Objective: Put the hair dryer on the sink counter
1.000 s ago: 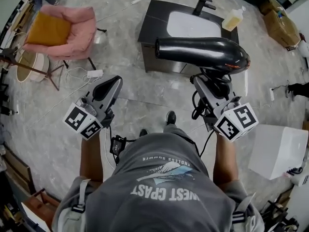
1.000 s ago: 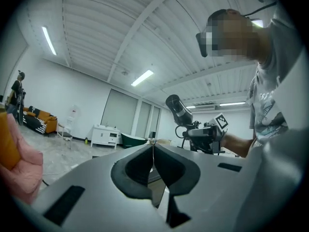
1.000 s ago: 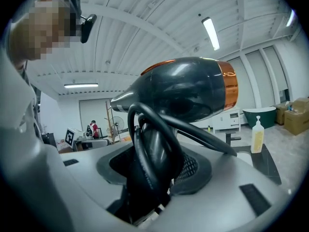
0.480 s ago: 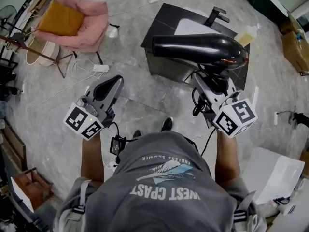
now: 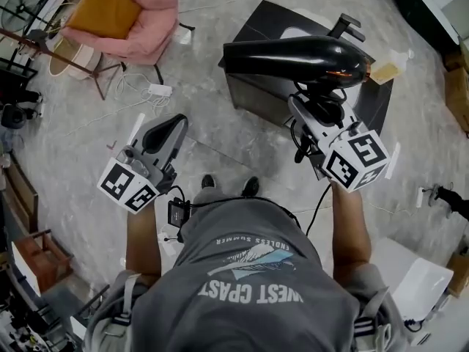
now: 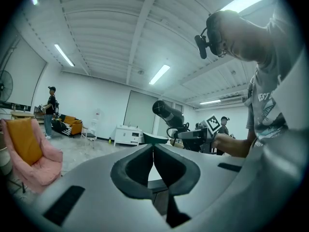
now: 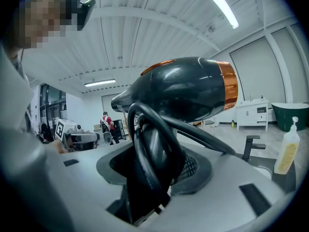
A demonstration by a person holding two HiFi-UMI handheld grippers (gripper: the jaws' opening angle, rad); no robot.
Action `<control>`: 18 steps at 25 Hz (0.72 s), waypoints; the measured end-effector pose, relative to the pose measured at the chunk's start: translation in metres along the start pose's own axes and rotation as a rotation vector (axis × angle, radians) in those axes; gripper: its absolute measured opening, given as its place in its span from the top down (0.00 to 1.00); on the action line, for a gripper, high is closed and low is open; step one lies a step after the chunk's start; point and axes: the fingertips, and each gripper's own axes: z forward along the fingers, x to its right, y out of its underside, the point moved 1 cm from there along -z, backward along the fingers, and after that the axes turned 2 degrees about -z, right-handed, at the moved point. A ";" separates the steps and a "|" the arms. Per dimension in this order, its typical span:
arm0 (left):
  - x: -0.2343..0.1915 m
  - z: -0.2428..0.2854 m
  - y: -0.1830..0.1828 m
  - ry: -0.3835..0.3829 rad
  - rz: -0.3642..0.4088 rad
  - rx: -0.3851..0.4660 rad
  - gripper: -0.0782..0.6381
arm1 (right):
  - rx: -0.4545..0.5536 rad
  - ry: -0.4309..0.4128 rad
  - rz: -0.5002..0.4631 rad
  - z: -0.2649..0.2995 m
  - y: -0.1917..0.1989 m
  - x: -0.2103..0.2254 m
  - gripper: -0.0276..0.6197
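A glossy black hair dryer [image 5: 293, 53] with an orange band lies level in the head view, its nozzle pointing left. My right gripper [image 5: 316, 112] is shut on its handle, with the black cord looped around the handle [image 7: 149, 153] between the jaws. The dryer's body [image 7: 183, 88] fills the right gripper view. Just beyond and below it stands the dark sink counter [image 5: 256, 22] with a white basin, a black faucet [image 5: 348, 26] and a soap bottle [image 5: 386, 70]. My left gripper [image 5: 165, 132] hangs lower left, shut and empty [image 6: 153, 161].
A pink armchair [image 5: 124, 13] with an orange cushion stands at the far left, with a white power strip [image 5: 157, 90] and cables on the floor beside it. A white box [image 5: 421, 284] sits at lower right. People stand far off in the room [image 6: 49, 110].
The person has stepped toward the sink counter, and the dryer now overlaps its top in the head view. The right gripper keeps its hold; the left gripper stays shut and empty.
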 end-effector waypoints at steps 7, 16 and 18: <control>-0.015 0.012 0.002 0.000 -0.010 -0.002 0.86 | -0.026 -0.012 0.010 0.034 0.003 0.016 0.62; -0.056 0.037 0.010 0.050 -0.043 -0.012 0.86 | -0.068 0.013 0.041 0.086 0.012 0.031 0.62; -0.069 0.045 0.010 0.058 -0.051 -0.016 0.86 | -0.084 0.023 0.053 0.100 0.016 0.037 0.62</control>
